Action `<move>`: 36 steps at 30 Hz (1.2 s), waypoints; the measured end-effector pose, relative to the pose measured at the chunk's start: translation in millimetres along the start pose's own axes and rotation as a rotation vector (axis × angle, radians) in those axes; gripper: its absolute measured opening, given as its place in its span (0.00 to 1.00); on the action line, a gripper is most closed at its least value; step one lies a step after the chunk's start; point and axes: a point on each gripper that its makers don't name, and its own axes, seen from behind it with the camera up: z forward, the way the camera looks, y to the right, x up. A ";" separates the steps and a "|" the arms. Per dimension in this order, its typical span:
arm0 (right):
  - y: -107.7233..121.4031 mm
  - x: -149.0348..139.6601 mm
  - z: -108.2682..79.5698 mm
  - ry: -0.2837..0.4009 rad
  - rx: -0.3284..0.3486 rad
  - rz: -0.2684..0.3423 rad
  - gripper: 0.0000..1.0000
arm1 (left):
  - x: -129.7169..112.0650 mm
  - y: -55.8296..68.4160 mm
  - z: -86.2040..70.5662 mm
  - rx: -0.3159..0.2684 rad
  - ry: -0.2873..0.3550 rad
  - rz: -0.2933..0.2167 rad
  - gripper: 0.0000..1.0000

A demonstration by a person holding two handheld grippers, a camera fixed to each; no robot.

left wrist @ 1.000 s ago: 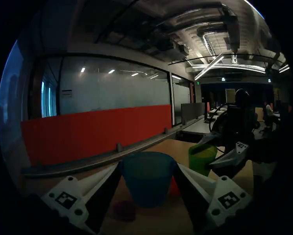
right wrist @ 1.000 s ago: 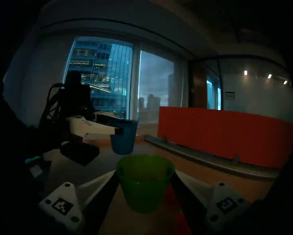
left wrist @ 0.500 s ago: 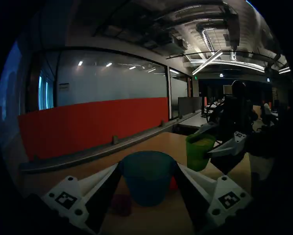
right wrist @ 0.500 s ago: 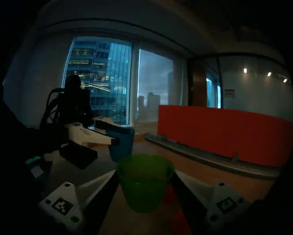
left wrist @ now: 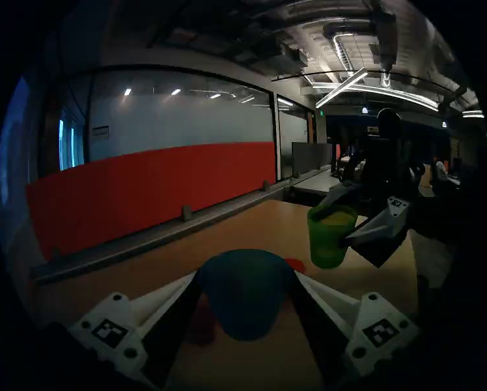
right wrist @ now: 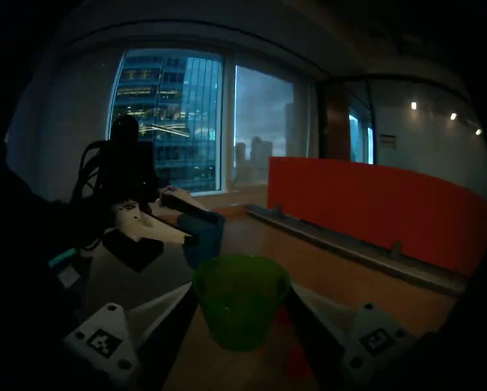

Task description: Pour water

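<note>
The room is a dim open-plan office. In the left gripper view a red partition panel (left wrist: 152, 182) runs across the left and middle, with frosted glass (left wrist: 178, 120) above it reflecting small ceiling spots. A grey rail (left wrist: 146, 238) lines the far edge of the wooden tabletop (left wrist: 256, 225). At upper right, exposed ducts (left wrist: 338, 49) and lit strip lights (left wrist: 344, 86) cross the ceiling. In the right gripper view, tall windows (right wrist: 178, 117) at left centre show lit towers under a dusky sky.

Green cup (left wrist: 331, 236) and red partition (left wrist: 146, 186) flank bare table (left wrist: 256, 228).
</note>
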 end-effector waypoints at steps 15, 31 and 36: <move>-1.1 -35.1 -3.3 -0.139 0.045 -0.021 0.91 | -47.3 20.2 11.2 -0.055 -0.154 0.030 0.90; -1.5 -67.2 3.1 -0.239 0.069 -0.028 0.92 | -98.9 35.2 13.3 -0.122 -0.309 0.081 0.90; -2.2 -77.6 6.1 -0.270 0.076 -0.031 0.92 | -112.2 38.1 14.6 -0.138 -0.347 0.096 0.90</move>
